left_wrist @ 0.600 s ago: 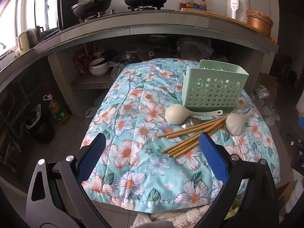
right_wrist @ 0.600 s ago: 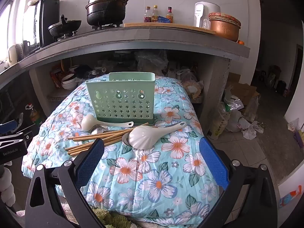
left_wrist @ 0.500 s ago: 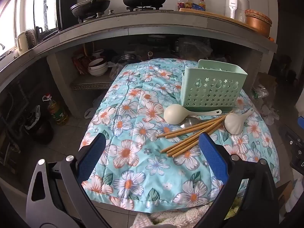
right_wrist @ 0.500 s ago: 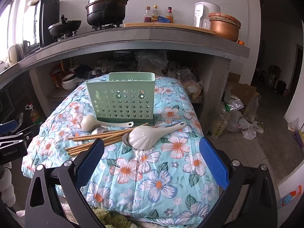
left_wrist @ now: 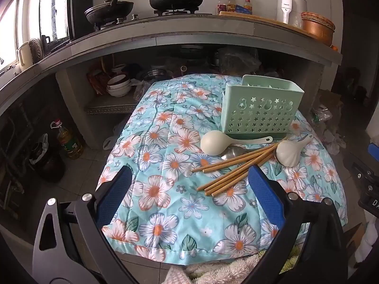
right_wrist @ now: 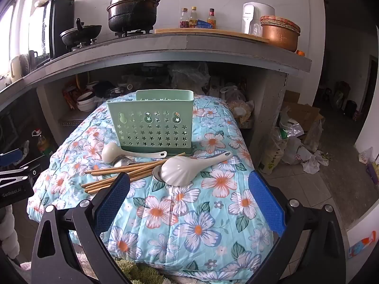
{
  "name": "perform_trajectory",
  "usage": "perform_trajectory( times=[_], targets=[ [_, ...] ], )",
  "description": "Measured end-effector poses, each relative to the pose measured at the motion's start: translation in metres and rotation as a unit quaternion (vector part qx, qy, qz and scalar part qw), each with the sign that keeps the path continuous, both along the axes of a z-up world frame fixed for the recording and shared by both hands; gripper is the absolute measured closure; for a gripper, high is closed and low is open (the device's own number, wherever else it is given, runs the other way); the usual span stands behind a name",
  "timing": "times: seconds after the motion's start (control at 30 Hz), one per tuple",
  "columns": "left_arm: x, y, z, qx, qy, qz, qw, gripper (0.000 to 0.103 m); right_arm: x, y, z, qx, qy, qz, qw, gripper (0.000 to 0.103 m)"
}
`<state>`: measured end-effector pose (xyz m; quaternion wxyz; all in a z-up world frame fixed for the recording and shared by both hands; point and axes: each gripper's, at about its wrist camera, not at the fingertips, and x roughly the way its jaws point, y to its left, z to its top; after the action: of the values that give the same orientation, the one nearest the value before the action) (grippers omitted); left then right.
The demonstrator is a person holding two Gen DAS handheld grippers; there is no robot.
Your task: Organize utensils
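Observation:
A mint green perforated utensil holder [left_wrist: 259, 112] [right_wrist: 151, 123] stands upright on a floral cloth-covered table [left_wrist: 165, 165] [right_wrist: 201, 213]. In front of it lie a cream ladle [left_wrist: 214, 143] [right_wrist: 111, 151], a metal spoon [left_wrist: 232, 152] [right_wrist: 123, 161], several wooden chopsticks [left_wrist: 236, 168] [right_wrist: 118, 172] and a white shell-shaped spoon [left_wrist: 290, 151] [right_wrist: 182, 170]. My left gripper [left_wrist: 189, 194] hovers open above the table's near left part, short of the chopsticks. My right gripper [right_wrist: 189, 196] is open just in front of the white spoon, nothing between its blue pads.
A concrete counter [right_wrist: 189, 47] behind the table carries pots, bottles and a copper basin. Bowls [left_wrist: 118, 86] sit on the shelf below. An oil bottle [left_wrist: 67, 137] stands on the floor at left. Bags [right_wrist: 293, 142] and cardboard lie on the floor at right.
The left gripper's view has shifted slightly, so the utensils and holder sit a bit lower left in frame. The right gripper has barely moved. Both stay open.

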<state>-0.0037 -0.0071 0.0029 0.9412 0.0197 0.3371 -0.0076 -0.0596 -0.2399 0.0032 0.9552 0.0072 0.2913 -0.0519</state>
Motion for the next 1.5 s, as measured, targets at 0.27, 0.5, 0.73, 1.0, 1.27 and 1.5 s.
perform_trajectory(
  times=[0.27, 0.5, 0.73, 1.0, 1.27, 1.5],
  targets=[
    [0.0003, 0.0028, -0.0014, -0.001, -0.001, -0.004, 1.0000, 0.008, -0.0002, 0.0003, 0.0001, 0.000, 0.000, 0.000, 1.000, 0.005],
    [-0.0007, 0.0013, -0.0001, 0.000, 0.000, -0.004, 1.0000, 0.008, -0.0001, 0.0001, 0.0001, 0.000, 0.000, 0.000, 1.000, 0.005],
    [-0.0006, 0.0020, -0.0004, 0.000, 0.000, -0.004, 1.0000, 0.008, -0.0002, -0.0001, 0.0002, 0.000, 0.000, 0.000, 1.000, 0.005],
    [0.0000, 0.0025, -0.0008, 0.000, 0.001, -0.005, 1.0000, 0.008, -0.0001, 0.0001, 0.0000, 0.000, 0.001, 0.000, 1.000, 0.005],
    [-0.0001, 0.0025, -0.0009, 0.000, 0.001, -0.005, 1.0000, 0.008, 0.0005, 0.0000, 0.0001, 0.001, 0.001, 0.000, 1.000, 0.005],
    [-0.0002, 0.0015, -0.0011, 0.000, 0.002, -0.006, 1.0000, 0.008, 0.0005, 0.0001, 0.0004, 0.001, 0.001, 0.000, 1.000, 0.005]
  ],
)
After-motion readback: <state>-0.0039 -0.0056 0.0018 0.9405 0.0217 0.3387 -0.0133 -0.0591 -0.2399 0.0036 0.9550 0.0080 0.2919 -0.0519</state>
